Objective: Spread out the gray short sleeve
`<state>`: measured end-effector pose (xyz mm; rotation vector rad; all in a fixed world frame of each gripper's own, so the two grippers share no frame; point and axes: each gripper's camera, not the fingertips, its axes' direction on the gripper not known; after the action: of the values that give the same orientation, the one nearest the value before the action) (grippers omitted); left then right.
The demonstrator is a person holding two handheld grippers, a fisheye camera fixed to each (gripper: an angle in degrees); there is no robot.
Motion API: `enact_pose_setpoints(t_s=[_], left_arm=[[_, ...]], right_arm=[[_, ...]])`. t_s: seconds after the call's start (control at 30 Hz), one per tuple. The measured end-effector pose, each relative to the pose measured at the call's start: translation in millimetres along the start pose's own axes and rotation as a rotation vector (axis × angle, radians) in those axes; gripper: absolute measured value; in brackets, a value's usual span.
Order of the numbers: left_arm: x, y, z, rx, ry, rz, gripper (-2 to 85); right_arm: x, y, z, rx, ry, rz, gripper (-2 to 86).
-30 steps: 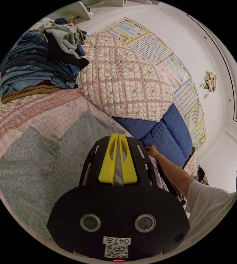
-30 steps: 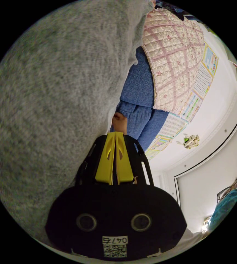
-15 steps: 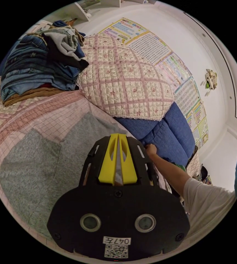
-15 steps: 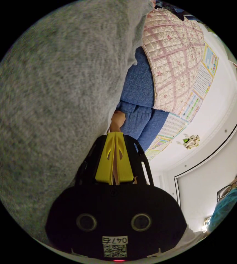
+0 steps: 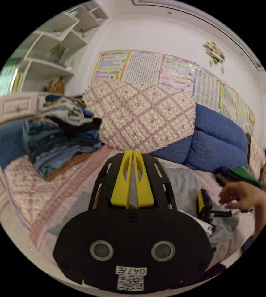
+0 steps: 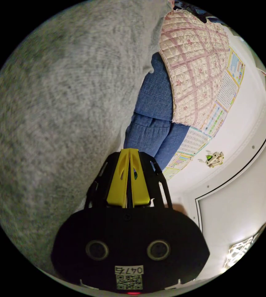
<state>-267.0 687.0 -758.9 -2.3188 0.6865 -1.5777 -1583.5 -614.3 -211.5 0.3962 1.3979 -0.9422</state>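
Since the earlier frames the left gripper has lifted level, and the person's bare hand has left the right gripper, which lies on the gray knit short-sleeve shirt. The shirt lies flat across the pink checked sofa cover, and looks largely spread out (far edge hidden). Both grippers' yellow jaws stand nearly closed; what the left holds cannot be told; the right holds nothing
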Motion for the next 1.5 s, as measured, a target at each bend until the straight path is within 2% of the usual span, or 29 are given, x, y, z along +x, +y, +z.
enact_pose_setpoints(t_s=[0.07, 0.23, 0.43, 0.5, 0.6, 0.67, 0.7, 0.77, 0.87, 0.93, 1.1, 1.2, 1.3, 1.37, 1.43, 1.5], left_arm=[[12, 17, -19, 0.045, -0.048, 0.066, -1.0], [-5, 74, -68, -0.007, 0.060, 0.121, -0.9], [-19, 171, -109, -0.142, -0.211, 0.349, 0.4], [-38, 180, -121, -0.149, -0.182, 0.339, 2.3], [-80, 173, -136, -0.139, -0.073, 0.261, 9.5], [-118, 158, -138, -0.160, 0.046, 0.193, 10.4], [-129, 153, -138, -0.161, 0.061, 0.161, 10.2], [-173, 131, -130, -0.163, 0.110, 0.013, 9.2], [-221, 98, -85, -0.251, 0.154, -0.170, 9.8], [-239, 80, -45, -0.334, 0.170, -0.234, 11.0], [-281, 30, 41, -0.394, 0.144, -0.377, 12.5], [-305, 3, 85, -0.422, 0.139, -0.486, 12.5], [-324, -17, 117, -0.415, 0.069, -0.580, 12.6], [-332, -35, 135, -0.404, 0.024, -0.594, 11.9], [-337, -47, 146, -0.401, 0.010, -0.587, 9.1], [-340, -61, 151, -0.390, 0.033, -0.557, 4.4]], right_arm=[[-21, 19, 11, 0.000, -0.003, 0.006, -0.7], [-67, 61, 38, 0.003, -0.008, 0.001, -0.7], [-131, 120, 83, 0.001, -0.048, -0.031, -0.7], [-139, 147, 99, 0.014, -0.076, 0.048, -0.7], [-104, 227, 124, 0.085, -0.263, 0.365, -0.6], [-61, 337, 149, 0.304, -0.638, 0.630, -0.5], [-54, 371, 157, 0.400, -0.739, 0.697, -0.5], [-56, 501, 189, 0.788, -0.986, 0.925, -0.4], [-104, 611, 213, 0.939, -0.915, 1.081, 0.5], [-141, 653, 226, 0.928, -0.923, 1.098, 2.4], [-239, 710, 279, 0.787, -1.192, 1.053, 17.2], [-295, 743, 307, 0.764, -1.168, 1.036, 9.6], [-348, 773, 361, 0.607, -1.197, 1.185, 4.3], [-400, 803, 424, 0.443, -1.365, 1.416, 3.7], [-448, 824, 466, 0.373, -1.519, 1.566, 3.7], [-493, 838, 494, 0.283, -1.589, 1.645, 4.1]])
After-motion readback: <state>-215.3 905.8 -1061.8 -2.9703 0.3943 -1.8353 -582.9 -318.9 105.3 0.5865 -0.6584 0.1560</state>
